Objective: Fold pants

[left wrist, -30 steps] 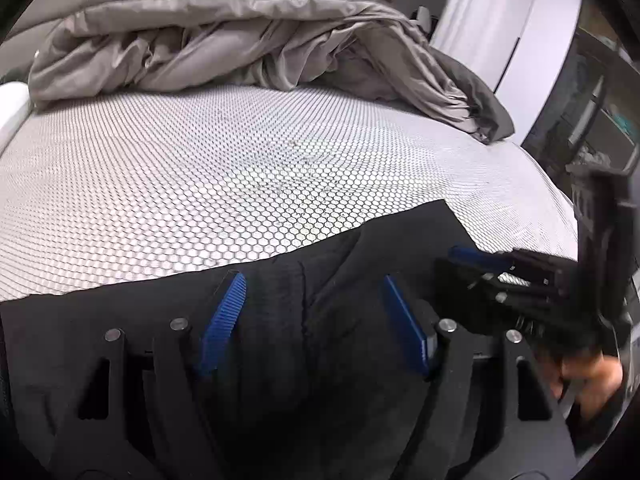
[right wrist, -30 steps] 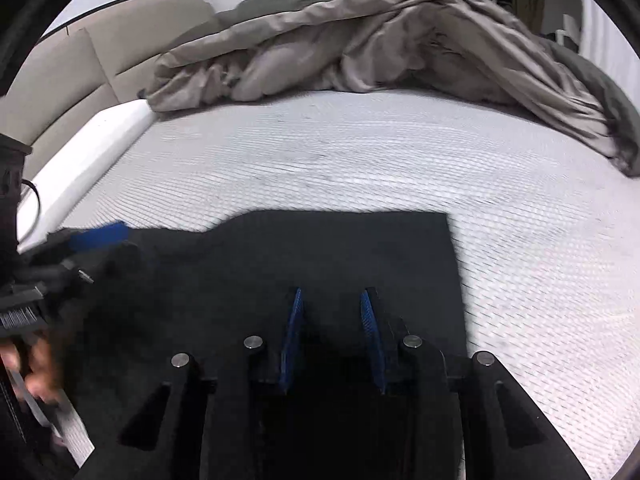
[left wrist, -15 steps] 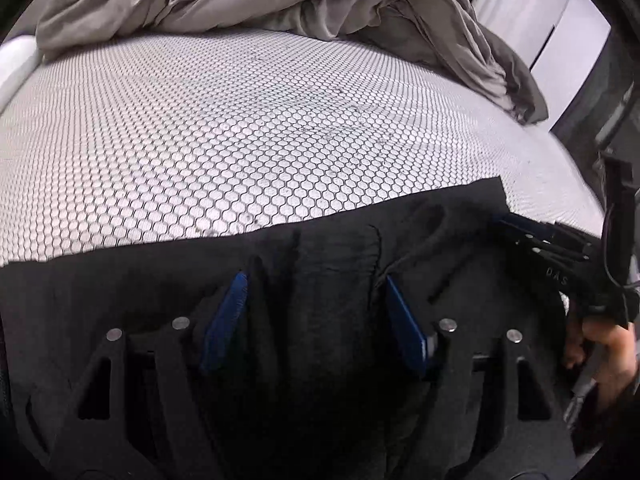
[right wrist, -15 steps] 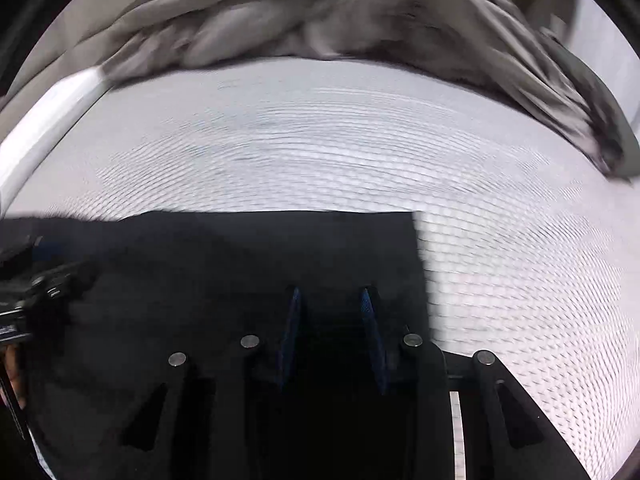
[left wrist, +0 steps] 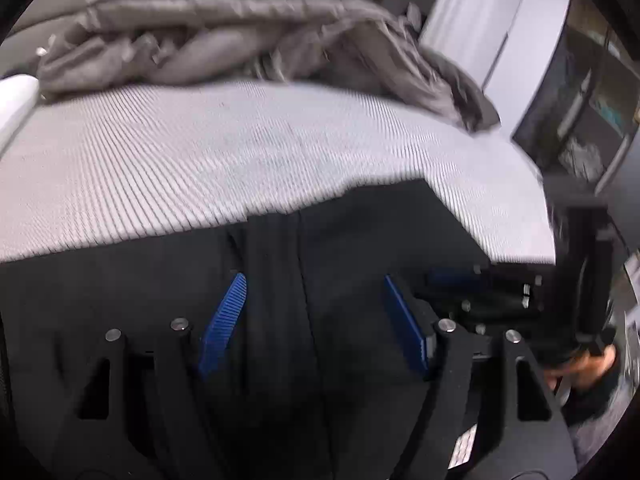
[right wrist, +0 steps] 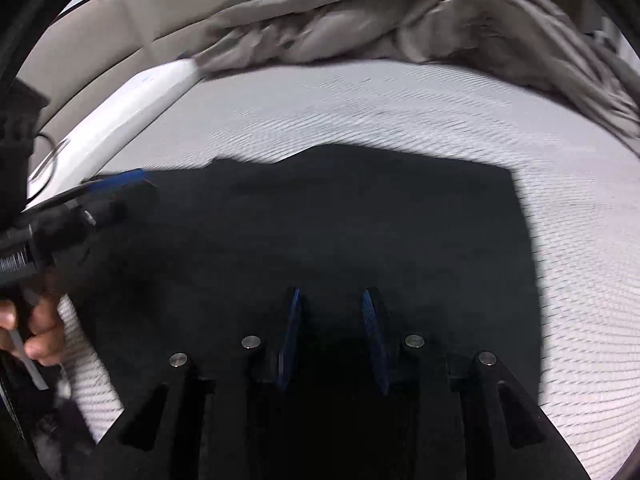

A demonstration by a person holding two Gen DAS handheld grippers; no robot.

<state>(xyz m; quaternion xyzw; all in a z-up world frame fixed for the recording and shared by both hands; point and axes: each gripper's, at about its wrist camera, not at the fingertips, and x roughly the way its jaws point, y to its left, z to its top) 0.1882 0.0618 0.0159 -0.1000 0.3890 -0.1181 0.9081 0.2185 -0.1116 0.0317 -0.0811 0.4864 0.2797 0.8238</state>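
Note:
Black pants [left wrist: 352,240] lie spread on the white honeycomb-patterned mattress [left wrist: 200,168]; they also show in the right wrist view [right wrist: 340,220]. My left gripper [left wrist: 314,284] is open, its blue pads wide apart over the fabric with a fold between them. My right gripper [right wrist: 330,300] has its blue pads partly closed with black cloth between them; I cannot tell whether they pinch it. Each gripper shows in the other's view: the right gripper [left wrist: 452,280] at the right, the left gripper [right wrist: 124,180] at the left.
A crumpled grey duvet [left wrist: 240,36] is heaped at the far side of the bed, also in the right wrist view [right wrist: 380,12]. A beige headboard [right wrist: 100,40] and white pillow edge [right wrist: 120,108] lie left. Dark shelving [left wrist: 580,112] stands beyond the bed's right edge.
Both grippers dipped toward the pants and then tilted back up and away, blurring the views. The pants' far edge now looks bunched in the middle. Left pads stayed wide apart.

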